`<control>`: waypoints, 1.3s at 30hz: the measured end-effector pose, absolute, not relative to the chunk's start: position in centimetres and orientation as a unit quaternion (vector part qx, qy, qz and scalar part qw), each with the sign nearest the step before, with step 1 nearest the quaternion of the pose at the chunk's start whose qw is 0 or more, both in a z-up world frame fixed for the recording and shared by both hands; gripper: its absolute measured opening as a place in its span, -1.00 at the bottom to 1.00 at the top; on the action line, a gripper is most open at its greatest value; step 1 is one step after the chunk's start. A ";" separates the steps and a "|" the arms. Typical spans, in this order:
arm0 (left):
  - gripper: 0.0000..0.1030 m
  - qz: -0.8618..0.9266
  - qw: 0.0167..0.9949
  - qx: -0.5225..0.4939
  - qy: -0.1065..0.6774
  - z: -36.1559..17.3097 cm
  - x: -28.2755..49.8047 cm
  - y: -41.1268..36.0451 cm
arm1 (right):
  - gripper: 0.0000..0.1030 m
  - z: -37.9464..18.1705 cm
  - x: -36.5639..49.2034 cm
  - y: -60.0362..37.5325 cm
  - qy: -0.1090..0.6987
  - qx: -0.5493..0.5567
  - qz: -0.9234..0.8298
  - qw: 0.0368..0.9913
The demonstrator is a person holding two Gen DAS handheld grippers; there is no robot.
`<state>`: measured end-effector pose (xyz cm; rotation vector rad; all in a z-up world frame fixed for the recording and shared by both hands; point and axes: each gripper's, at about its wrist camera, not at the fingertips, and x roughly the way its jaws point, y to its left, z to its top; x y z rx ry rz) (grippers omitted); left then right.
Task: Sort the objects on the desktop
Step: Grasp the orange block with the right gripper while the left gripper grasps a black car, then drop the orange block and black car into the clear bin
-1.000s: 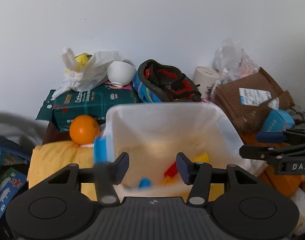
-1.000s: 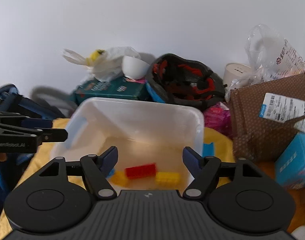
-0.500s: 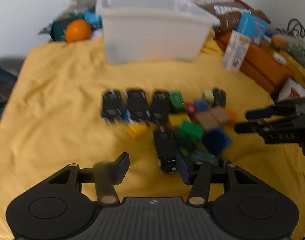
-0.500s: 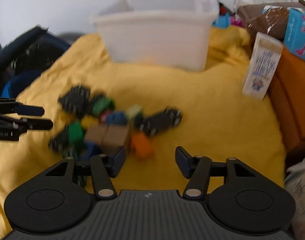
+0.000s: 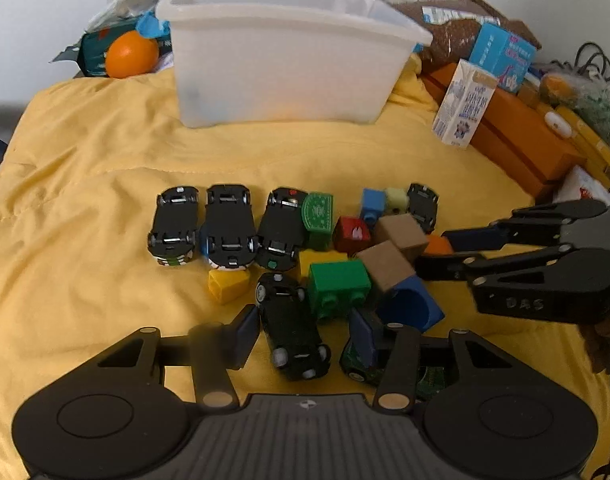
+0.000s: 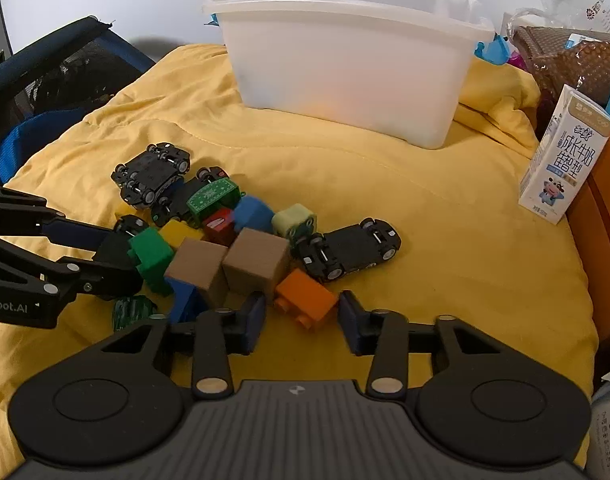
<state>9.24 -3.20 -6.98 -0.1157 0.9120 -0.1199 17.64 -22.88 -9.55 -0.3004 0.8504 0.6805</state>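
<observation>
Both grippers have dropped closer to the toy pile since half a second ago, when the blocks lay farther ahead of the fingers. Going left to right: three overturned toy cars point(image 5: 225, 228) lie side by side on the yellow cloth point(image 5: 85, 168), then the jumble of blocks, then a single overturned car point(image 6: 347, 248) apart at the right. The left gripper point(image 5: 301, 334) stands wide open with an upside-down black toy car point(image 5: 291, 326) between its fingers, untouched as far as I can tell. The right gripper point(image 6: 301, 320) is also wide open, straddling the orange block point(image 6: 305, 300). The white plastic bin point(image 6: 345, 60), the likely destination, sits well behind the pile. The main risk is crowding: the green block point(image 5: 339, 286) lies just beside the black car, and the two brown cubes point(image 6: 229, 268) touch or nearly touch the orange block, so closing fingers could nudge neighbours, pinch two pieces or skid a car across the soft cloth. A dark green toy point(image 5: 357, 364) sits under the left gripper's right finger and may get caught. The milk carton point(image 6: 565, 160) stands at the right, clear of the path to the bin.
</observation>
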 end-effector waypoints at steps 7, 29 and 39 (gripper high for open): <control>-0.33 -0.066 0.897 -0.029 0.436 -7.2 8.8 -2.6 | -0.25 -9.1 17.5 -23.8 0.402 -0.132 0.323 0.847; -0.35 -0.050 0.944 -0.058 0.320 7.7 16.4 2.4 | -0.25 3.8 21.9 -23.3 0.300 -0.036 0.325 0.896; -0.35 -0.057 0.932 -0.064 0.353 13.3 25.5 4.1 | -0.25 11.0 29.7 -20.9 0.312 -0.041 0.311 0.897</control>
